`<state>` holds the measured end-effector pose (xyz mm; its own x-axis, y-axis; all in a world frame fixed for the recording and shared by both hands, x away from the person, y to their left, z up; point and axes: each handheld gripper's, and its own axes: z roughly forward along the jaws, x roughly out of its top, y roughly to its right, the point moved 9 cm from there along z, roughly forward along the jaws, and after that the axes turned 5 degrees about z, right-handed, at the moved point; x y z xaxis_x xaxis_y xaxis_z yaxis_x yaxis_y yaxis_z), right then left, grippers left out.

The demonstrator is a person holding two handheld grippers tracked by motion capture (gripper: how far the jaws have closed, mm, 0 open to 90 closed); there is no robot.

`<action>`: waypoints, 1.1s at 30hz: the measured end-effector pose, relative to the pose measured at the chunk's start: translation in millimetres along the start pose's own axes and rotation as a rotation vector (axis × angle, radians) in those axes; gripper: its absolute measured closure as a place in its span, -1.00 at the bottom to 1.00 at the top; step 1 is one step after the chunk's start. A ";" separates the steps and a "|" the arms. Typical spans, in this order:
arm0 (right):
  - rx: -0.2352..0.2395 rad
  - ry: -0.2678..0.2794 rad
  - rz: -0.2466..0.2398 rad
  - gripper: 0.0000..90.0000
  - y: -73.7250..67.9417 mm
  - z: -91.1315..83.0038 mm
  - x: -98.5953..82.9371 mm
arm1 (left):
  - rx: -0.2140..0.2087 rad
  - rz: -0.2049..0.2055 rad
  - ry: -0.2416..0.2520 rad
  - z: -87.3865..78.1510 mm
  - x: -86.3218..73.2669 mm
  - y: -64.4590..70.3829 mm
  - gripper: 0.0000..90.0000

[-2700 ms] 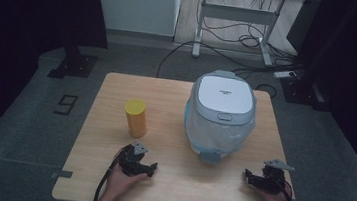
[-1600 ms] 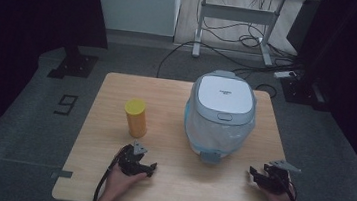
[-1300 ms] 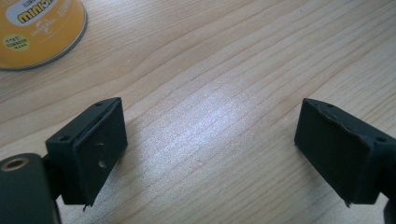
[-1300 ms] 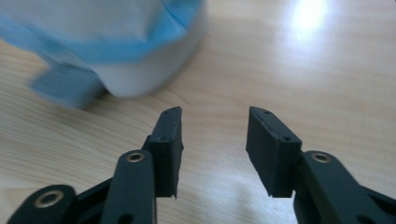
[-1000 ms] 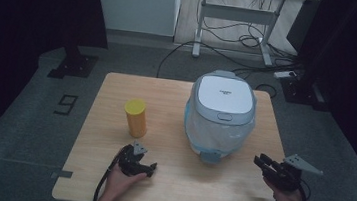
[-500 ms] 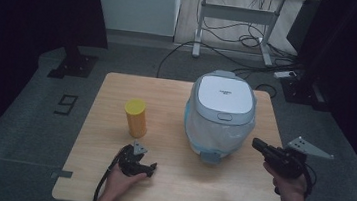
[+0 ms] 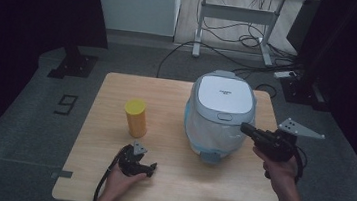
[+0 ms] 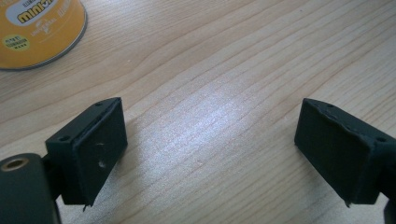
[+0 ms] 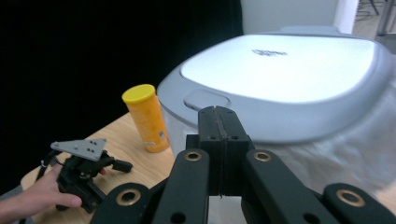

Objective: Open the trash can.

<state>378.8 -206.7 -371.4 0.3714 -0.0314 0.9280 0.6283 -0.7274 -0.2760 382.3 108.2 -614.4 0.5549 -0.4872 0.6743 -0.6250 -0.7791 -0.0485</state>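
A wooden table [image 7: 176,100] carries a white and grey rice cooker [image 7: 220,112] right of centre, lid down, and a yellow canister [image 7: 135,117] standing upright to its left. The right gripper [image 7: 248,130], jaws pressed together, is held off the table just beside the cooker's right front. The left gripper [image 7: 145,167] rests near the front edge, jaws spread wide over bare wood.

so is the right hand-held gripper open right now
No, the right hand-held gripper has its two black jaws pressed flat together, pointing at the rice cooker.
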 end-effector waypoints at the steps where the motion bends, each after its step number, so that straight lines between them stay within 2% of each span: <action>1: 0.011 0.003 -0.003 0.98 -2.2 2.7 1.8 | 0.000 0.000 0.000 0.0 0.0 0.0 -0.80; 12: 0.013 -0.029 -0.020 0.98 -8.3 30.0 16.6 | 0.000 0.000 0.000 0.0 0.0 0.0 -0.80; 22: 0.011 -0.061 -0.015 0.98 -6.1 48.1 16.5 | 0.000 0.000 0.000 0.0 0.0 0.0 -0.80; 27: 0.009 -0.076 -0.010 0.98 -3.1 51.5 12.2 | -0.001 0.000 0.000 0.0 0.0 0.0 -0.80; 33: 0.031 -0.064 0.010 0.99 -1.2 51.4 10.6 | -0.001 0.000 0.000 -0.1 0.0 0.0 -0.80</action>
<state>417.1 -170.9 -374.1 0.4201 0.0064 0.9075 0.6449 -0.7056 -0.2935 382.2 108.2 -614.4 0.5553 -0.4872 0.6740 -0.6252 -0.7790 -0.0479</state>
